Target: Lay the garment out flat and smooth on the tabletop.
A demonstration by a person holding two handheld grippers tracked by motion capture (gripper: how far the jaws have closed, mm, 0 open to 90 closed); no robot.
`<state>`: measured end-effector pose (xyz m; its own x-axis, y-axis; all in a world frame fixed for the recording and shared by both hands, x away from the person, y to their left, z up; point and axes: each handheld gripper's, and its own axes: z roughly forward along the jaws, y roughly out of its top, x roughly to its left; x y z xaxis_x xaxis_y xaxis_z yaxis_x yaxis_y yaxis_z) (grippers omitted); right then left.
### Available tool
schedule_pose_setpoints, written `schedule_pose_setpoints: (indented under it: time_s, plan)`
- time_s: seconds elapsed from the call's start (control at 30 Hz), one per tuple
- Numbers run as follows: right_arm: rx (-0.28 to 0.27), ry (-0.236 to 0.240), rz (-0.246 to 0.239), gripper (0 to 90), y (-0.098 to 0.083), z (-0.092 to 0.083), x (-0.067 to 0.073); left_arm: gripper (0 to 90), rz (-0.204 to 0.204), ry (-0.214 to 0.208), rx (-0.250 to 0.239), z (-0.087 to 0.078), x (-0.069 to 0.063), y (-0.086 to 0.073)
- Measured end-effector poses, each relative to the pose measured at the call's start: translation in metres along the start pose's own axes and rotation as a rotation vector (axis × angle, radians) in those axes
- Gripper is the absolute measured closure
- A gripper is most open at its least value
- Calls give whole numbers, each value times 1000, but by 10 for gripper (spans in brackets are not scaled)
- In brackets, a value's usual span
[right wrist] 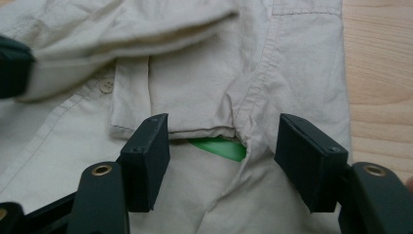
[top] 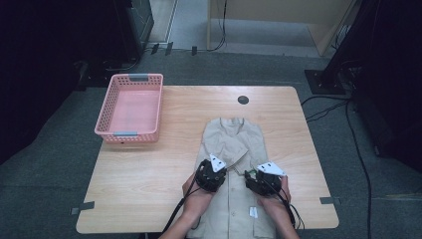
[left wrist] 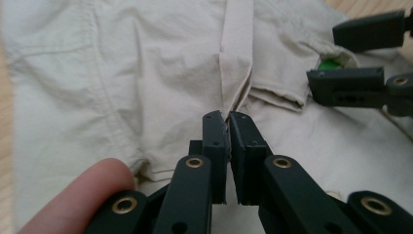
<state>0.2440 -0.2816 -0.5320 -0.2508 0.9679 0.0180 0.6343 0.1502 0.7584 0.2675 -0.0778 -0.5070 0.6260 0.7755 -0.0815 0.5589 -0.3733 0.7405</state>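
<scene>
Beige cotton button-up shirt (top: 233, 164) spread flat near the bench's front edge, right of centre. Left gripper (left wrist: 228, 119) jaws pinched nearly shut at the placket; cloth between them impossible to confirm. Right gripper (right wrist: 221, 146) jaws wide, straddling the folded pocket flap. Risk: snagging one layer only, dragging the shirt askew. Green thing (right wrist: 219, 147) under the flap mostly hidden, unidentifiable.

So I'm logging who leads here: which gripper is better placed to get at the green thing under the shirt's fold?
Right. The right gripper stands open astride the green piece peeking beneath the shirt fold; the left gripper is shut on the placket.
</scene>
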Motion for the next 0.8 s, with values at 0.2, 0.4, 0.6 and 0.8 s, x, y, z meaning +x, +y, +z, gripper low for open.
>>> schedule_pose_setpoints:
  time_s: [0.2,0.4,0.6,0.8]
  plan:
    - [-1,0,-1,372,0,0,0,872,-54,46,-55,-24,28,-4]
    - [-1,0,-2,372,0,0,0,872,-121,90,-75,-43,63,-17]
    - [-1,0,-2,372,0,0,0,872,-181,126,-95,-55,90,-27]
    - [0,8,-9,368,0,-1,-2,871,-228,159,-110,-64,107,-37]
